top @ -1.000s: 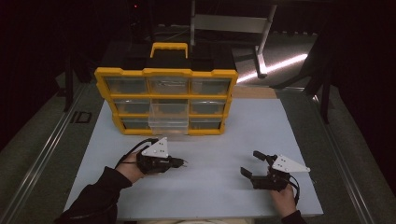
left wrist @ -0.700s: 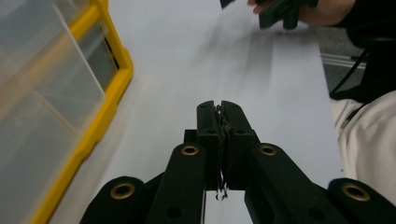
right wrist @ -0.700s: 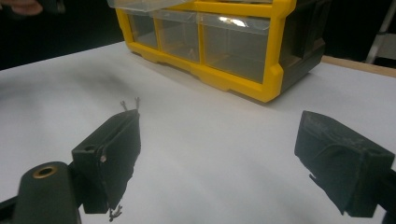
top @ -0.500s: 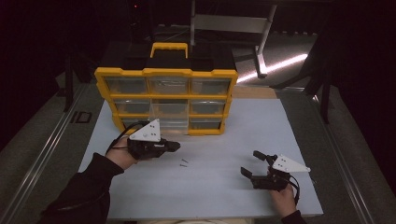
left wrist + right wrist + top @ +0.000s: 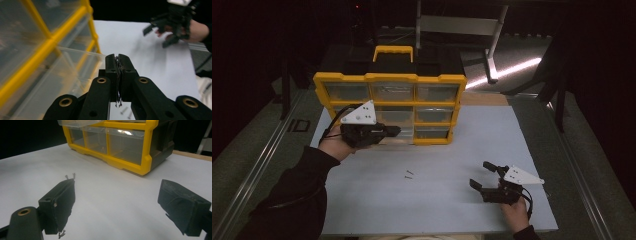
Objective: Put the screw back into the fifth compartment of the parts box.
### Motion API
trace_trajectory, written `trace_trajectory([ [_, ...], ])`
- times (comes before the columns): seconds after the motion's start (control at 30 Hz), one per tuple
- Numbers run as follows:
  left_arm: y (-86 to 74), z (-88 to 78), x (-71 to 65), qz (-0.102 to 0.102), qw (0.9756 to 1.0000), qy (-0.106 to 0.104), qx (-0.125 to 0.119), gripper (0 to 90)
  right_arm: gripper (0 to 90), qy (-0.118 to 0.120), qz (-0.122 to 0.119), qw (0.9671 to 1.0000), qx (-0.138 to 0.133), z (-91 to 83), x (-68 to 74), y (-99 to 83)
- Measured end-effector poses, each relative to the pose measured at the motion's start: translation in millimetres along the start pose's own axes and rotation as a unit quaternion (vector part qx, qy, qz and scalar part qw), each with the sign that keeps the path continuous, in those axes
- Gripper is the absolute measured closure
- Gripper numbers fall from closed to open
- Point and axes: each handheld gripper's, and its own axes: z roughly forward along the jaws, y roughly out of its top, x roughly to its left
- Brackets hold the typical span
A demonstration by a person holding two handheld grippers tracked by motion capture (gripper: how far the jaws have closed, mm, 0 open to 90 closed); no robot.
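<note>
My left gripper (image 5: 395,131) hovers level in front of the yellow drawer organiser (image 5: 389,78), its tips over a clear drawer (image 5: 404,131) that is pulled out of the middle column. In the left gripper view the jaws are pressed together on a thin dark screw (image 5: 118,82) that pokes out below them, beside the clear drawer (image 5: 75,65). Two small screws (image 5: 408,174) lie on the white mat. My right gripper (image 5: 479,175) rests on the mat at the front right, with its jaws wide apart and nothing between them (image 5: 120,195).
The white mat (image 5: 462,150) covers the table, with dark floor and a metal rail to the left. The organiser (image 5: 140,162) stands at the mat's far edge, its other clear drawers pushed in. The loose screws (image 5: 70,176) lie just beyond my right gripper's left jaw.
My left gripper rose from the mat, where the screws lie, and moved back toward the organiser's open drawer. Two screws stayed on the mat. The right gripper has not moved.
</note>
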Motion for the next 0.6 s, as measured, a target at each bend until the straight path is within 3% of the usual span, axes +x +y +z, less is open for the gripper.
trace_trajectory([
  [0.23, 5.6, 0.7, 13.8, -0.013, 0.9995, 0.03, -0.003, 88.7, 14.3, 0.001, 0.0, 1.0, 0.0, 0.0, -0.2, -0.2],
  [0.4, 3.2, 4.7, 24.1, -0.045, 0.9975, 0.054, 0.004, 88.7, 14.3, 0.001, 0.001, 1.0, 0.0, 0.1, -0.4, -0.3],
  [0.6, -1.7, 10.0, 31.8, -0.074, 0.9952, 0.062, 0.017, 88.7, 14.3, 0.003, 0.002, 1.0, 0.001, -0.1, -0.5, -0.3],
])
